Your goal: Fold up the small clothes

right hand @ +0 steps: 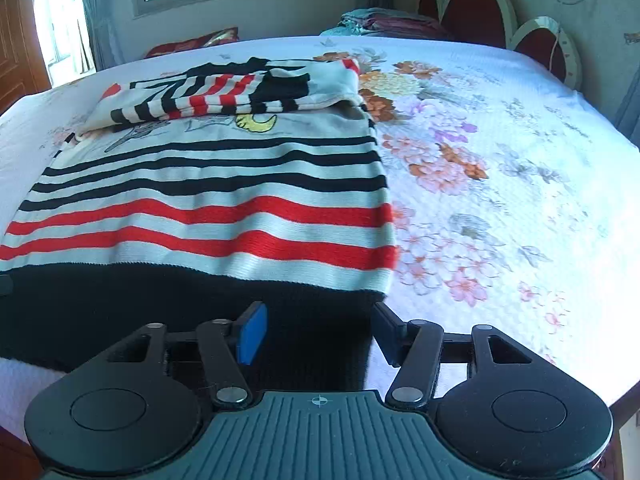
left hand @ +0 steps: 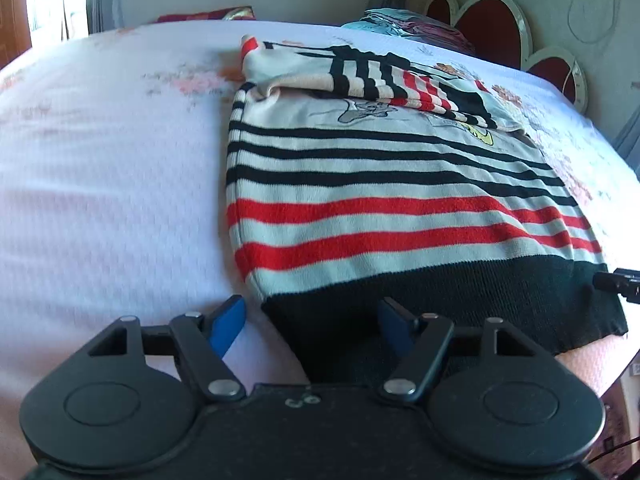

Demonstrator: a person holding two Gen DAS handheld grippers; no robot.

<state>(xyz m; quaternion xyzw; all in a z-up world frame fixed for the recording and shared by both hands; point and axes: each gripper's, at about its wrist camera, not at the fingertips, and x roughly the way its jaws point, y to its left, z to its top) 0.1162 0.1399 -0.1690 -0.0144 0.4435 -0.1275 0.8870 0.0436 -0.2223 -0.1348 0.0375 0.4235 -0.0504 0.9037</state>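
A small knitted sweater [left hand: 384, 184] [right hand: 224, 184] with black and red stripes and a black hem lies flat on the bed. Both sleeves [left hand: 384, 76] [right hand: 224, 96] are folded across its chest, over a cartoon picture. My left gripper [left hand: 312, 326] is open at the hem's near left corner. The black hem [left hand: 420, 308] lies between its fingers, and the left blue pad [left hand: 230, 326] is over bare sheet. My right gripper [right hand: 318, 330] is open at the hem's near right corner [right hand: 320, 320], with black fabric between its fingers. Its tip [left hand: 618, 284] shows at the right edge of the left wrist view.
The bed has a white flowered sheet [right hand: 500, 184]. A pile of folded clothes [right hand: 380, 22] lies at its far end, beside a red headboard [right hand: 476, 12]. A red pillow [right hand: 192, 42] and a window are at the back. The bed's near edge runs just under both grippers.
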